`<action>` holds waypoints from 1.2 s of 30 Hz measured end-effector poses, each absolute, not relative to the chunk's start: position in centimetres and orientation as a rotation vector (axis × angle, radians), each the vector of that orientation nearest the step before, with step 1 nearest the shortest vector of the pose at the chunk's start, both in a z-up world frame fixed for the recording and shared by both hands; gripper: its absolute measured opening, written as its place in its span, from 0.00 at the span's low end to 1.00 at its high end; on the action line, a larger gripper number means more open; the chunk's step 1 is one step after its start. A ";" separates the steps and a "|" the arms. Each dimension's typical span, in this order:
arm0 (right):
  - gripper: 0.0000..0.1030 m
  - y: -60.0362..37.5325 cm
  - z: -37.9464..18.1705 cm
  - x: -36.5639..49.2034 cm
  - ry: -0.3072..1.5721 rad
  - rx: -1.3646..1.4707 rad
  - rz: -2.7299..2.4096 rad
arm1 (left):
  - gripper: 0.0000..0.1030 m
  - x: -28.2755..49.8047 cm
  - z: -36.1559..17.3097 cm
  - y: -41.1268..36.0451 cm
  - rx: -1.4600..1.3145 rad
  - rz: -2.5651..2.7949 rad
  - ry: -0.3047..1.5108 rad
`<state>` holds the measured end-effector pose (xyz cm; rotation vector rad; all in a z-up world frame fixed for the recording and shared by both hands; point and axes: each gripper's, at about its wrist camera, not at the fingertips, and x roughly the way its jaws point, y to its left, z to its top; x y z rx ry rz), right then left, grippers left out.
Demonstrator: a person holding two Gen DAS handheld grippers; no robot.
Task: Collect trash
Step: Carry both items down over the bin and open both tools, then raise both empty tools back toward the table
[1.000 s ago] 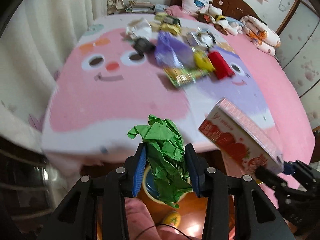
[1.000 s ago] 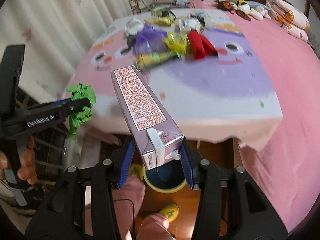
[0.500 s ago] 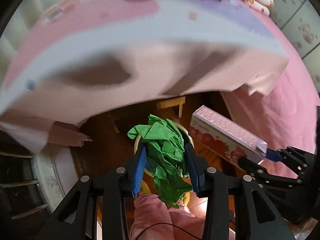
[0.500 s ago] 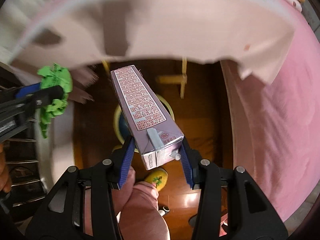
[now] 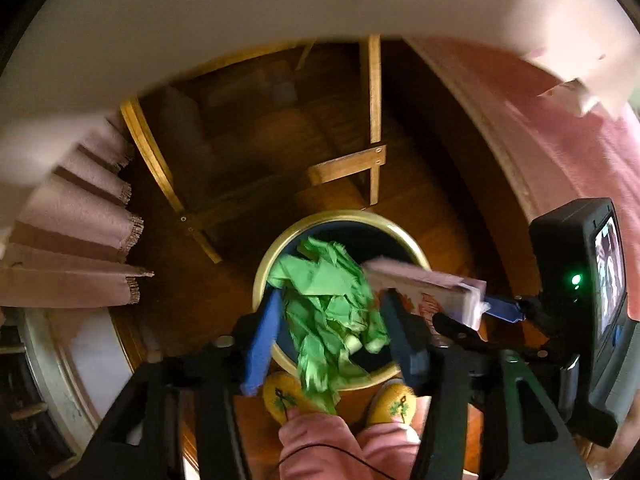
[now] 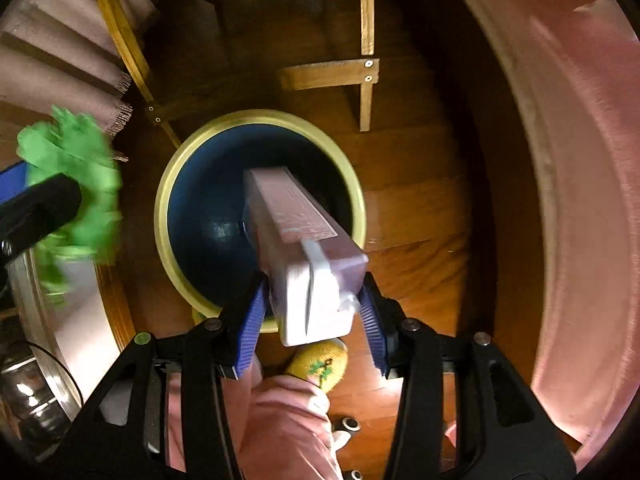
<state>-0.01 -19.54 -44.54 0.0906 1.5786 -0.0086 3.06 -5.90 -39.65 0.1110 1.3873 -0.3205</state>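
Observation:
A round bin (image 5: pixel 264 276) with a yellow rim and dark blue inside stands on the wood floor, right below both grippers. My left gripper (image 5: pixel 330 300) points down over it. Its fingers are spread a little, and the crumpled green paper (image 5: pixel 328 304) sits blurred and loose between the blue pads. My right gripper (image 6: pixel 314 280) is shut on the near end of a pink drink carton (image 6: pixel 292 216), which slants down into the mouth of the bin (image 6: pixel 160 216). The green paper (image 6: pixel 76 184) also shows at the left edge of the right wrist view.
Yellow slippers (image 5: pixel 280 396) and pink trouser legs (image 6: pixel 280 420) are just behind the bin. Wooden table legs and braces (image 5: pixel 374 120) stand beyond it, with the tablecloth hanging above. A pink bedspread (image 6: pixel 580 200) drapes down on the right.
Both grippers have swung down from the tabletop to point into the bin. The left fingers have spread apart around the green paper. The carton has tilted further down.

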 end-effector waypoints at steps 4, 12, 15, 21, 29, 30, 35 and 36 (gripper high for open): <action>0.52 -20.0 -45.7 0.7 1.565 0.154 -0.014 | 0.83 3.5 -40.7 -4.5 0.086 -0.290 1.380; 0.61 -20.8 -42.2 1.7 1.492 0.225 -0.027 | 0.86 3.9 -36.9 -1.3 0.063 -0.257 1.330; 0.62 -20.8 -39.7 1.7 1.476 0.238 -0.034 | 0.86 3.4 -34.1 -0.8 0.052 -0.252 1.310; 0.62 -20.8 -33.6 0.9 1.447 0.256 -0.022 | 0.86 2.5 -25.9 -0.7 0.042 -0.269 1.242; 0.62 -19.9 -21.9 -0.2 1.381 0.254 0.006 | 0.86 2.5 -13.3 0.3 0.031 -0.269 1.142; 0.62 -19.6 -20.7 -0.2 1.372 0.253 0.009 | 0.86 2.5 -11.9 0.5 0.030 -0.270 1.138; 0.62 -19.0 -13.6 -0.2 1.312 0.242 0.023 | 0.86 2.6 -5.3 1.2 0.020 -0.282 1.109; 0.63 -18.8 -12.6 -0.1 1.301 0.238 0.022 | 0.86 2.7 -4.2 1.4 0.021 -0.280 1.100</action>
